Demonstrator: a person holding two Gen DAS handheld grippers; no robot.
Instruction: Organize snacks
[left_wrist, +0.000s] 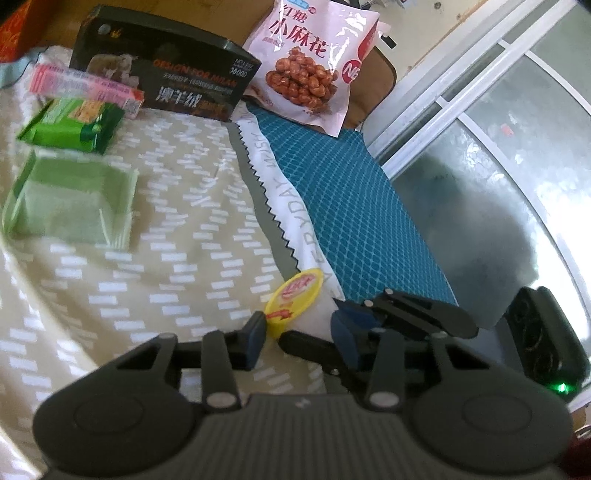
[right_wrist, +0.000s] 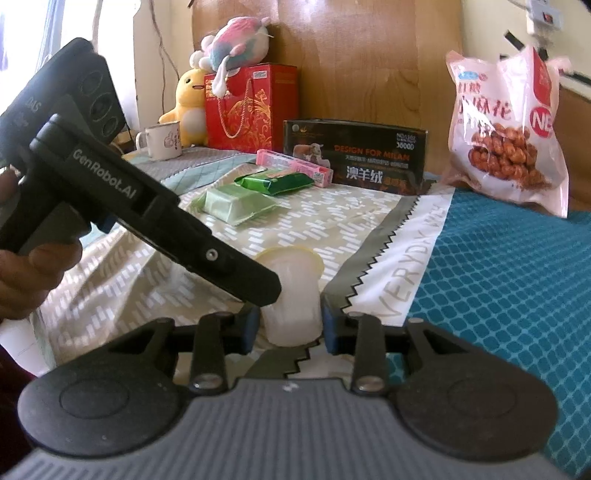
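A small jelly cup with a yellow lid (left_wrist: 295, 299) and a milky body (right_wrist: 293, 302) sits on the patterned cloth. My right gripper (right_wrist: 290, 326) is shut on the cup's body. My left gripper (left_wrist: 297, 339) is open around the same cup, its fingers (right_wrist: 240, 273) reaching in from the left. Farther back lie a pale green wrapped snack (left_wrist: 74, 199), a dark green snack pack (left_wrist: 74, 123), a pink box (left_wrist: 86, 86), a black box (left_wrist: 162, 74) and a pink bag of fried dough twists (left_wrist: 310, 62).
A teal patterned mat (right_wrist: 498, 288) covers the right side of the bed. A red gift bag (right_wrist: 251, 107), plush toys (right_wrist: 192, 103) and a white mug (right_wrist: 162, 142) stand at the back left. A glass sliding door (left_wrist: 498, 155) is on the right.
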